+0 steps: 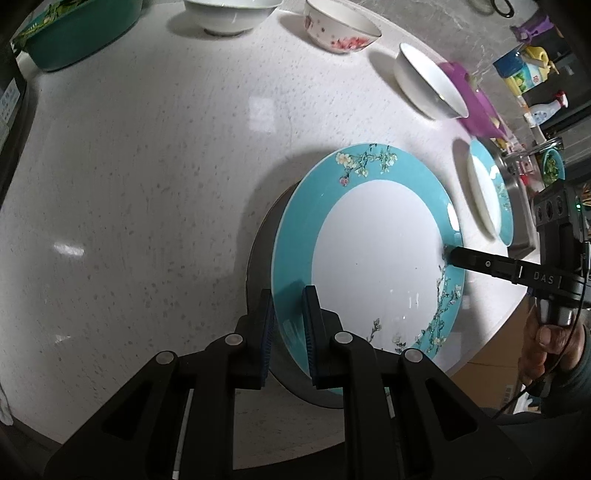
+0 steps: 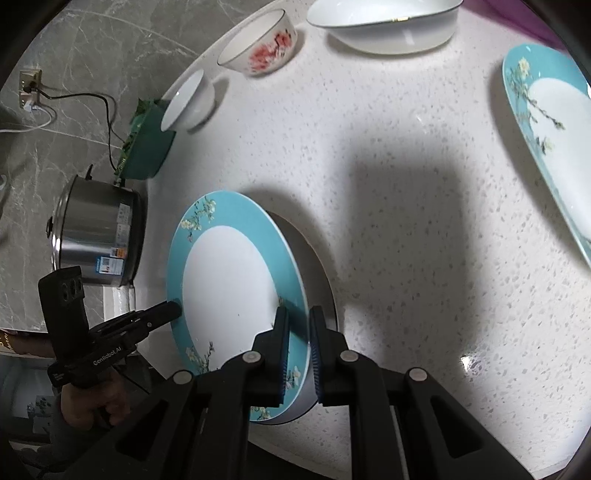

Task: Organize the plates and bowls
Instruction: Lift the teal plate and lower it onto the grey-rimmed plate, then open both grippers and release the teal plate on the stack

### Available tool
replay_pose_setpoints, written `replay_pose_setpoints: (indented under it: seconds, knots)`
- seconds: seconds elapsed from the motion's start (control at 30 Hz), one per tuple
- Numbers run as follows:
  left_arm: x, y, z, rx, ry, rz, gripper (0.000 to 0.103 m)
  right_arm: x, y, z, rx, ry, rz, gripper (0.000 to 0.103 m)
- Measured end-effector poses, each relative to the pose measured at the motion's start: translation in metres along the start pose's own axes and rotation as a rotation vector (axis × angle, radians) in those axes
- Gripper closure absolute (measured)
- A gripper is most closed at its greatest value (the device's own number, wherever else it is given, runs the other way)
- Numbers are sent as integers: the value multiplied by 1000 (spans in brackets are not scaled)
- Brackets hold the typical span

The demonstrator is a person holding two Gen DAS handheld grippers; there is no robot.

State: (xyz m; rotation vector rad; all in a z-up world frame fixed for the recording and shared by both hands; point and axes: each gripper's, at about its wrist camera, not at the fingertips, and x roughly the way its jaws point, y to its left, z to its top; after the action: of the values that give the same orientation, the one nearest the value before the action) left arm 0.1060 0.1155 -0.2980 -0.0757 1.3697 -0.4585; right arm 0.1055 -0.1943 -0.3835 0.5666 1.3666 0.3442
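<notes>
A large turquoise-rimmed plate with white blossoms hangs a little above the white speckled counter, its shadow under it. My left gripper is shut on its near rim, and also shows in the right wrist view. My right gripper is shut on the opposite rim, seen from the left wrist view at the right. A second turquoise plate lies on the counter. A floral bowl and two white bowls stand at the back.
A green rectangular dish sits at one corner. A steel pot stands past the counter edge. A purple item, bottles and a sink lie to the right in the left wrist view.
</notes>
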Motion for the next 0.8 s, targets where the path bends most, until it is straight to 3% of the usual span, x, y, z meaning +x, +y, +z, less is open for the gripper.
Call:
replay_pose_setpoints:
  seconds: [0.27, 0.47, 0.67, 0.8]
  knots:
    - [11, -3, 3, 32, -3, 35, 89, 7, 5, -5, -38, -2, -51, 89]
    - [16, -21, 9, 110, -24, 126, 88, 9, 14, -10, -92, -10, -105, 87]
    - [20, -41, 2, 221, -50, 252, 88, 15, 38, -17, -224, -25, -245, 82]
    - [20, -41, -1, 213, -66, 255, 88, 16, 44, -23, -284, -46, -298, 80]
